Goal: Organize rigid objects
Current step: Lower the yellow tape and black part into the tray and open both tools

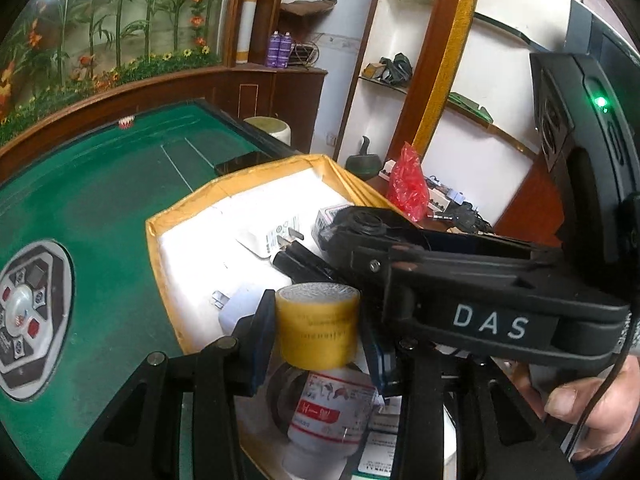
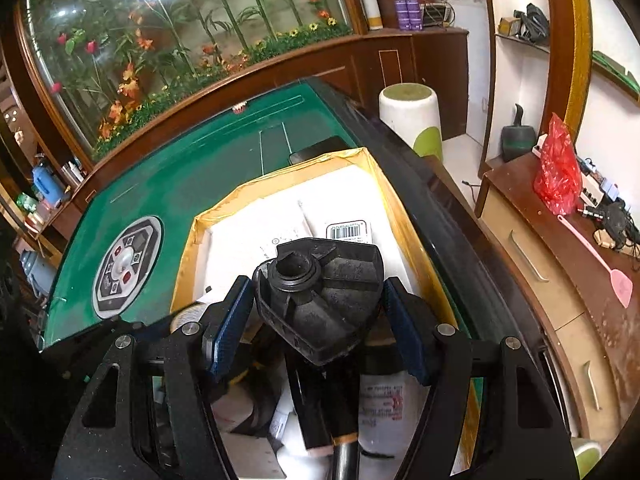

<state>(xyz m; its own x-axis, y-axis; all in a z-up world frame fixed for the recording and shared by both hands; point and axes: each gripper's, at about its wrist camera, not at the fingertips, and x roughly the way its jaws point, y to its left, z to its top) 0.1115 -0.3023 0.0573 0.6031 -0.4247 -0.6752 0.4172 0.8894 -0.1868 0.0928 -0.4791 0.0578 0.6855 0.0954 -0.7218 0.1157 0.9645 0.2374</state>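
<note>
Left gripper: we hold ours (image 1: 318,320) over the near end of the box, its blue pads closed on a roll of yellow tape (image 1: 317,322) that stands upright between them.
Left pad: we see one pad (image 1: 262,338) pressed flat against the roll's side.
Right gripper: ours (image 2: 318,312) is clamped on a black plastic part (image 2: 320,300), a wedge-shaped piece with a round collar on top, pads on both of its flanks.
Right gripper from the left camera: we see it (image 1: 480,292) crossing the picture above the box, marked with white letters, a hand (image 1: 592,404) behind it at the lower right.
Box: we work over a yellow-rimmed box (image 2: 404,208) with a white lining, set on the green table (image 2: 180,184).
Box contents: we make out a white charger plug (image 1: 268,240), a small carton with a barcode (image 2: 348,230), and a white bottle with a red and white label (image 1: 328,412) lying below the tape roll.
Table: we note a round control panel (image 2: 126,266) sunk in its felt, left of the box.
Beside the table: a white stool (image 2: 412,120) stands just past the table's far right corner.
Sideboard: we see a red plastic bag (image 2: 558,172) and a pink fly swatter (image 2: 600,264) on the wooden top at the right, well apart from the box.
</note>
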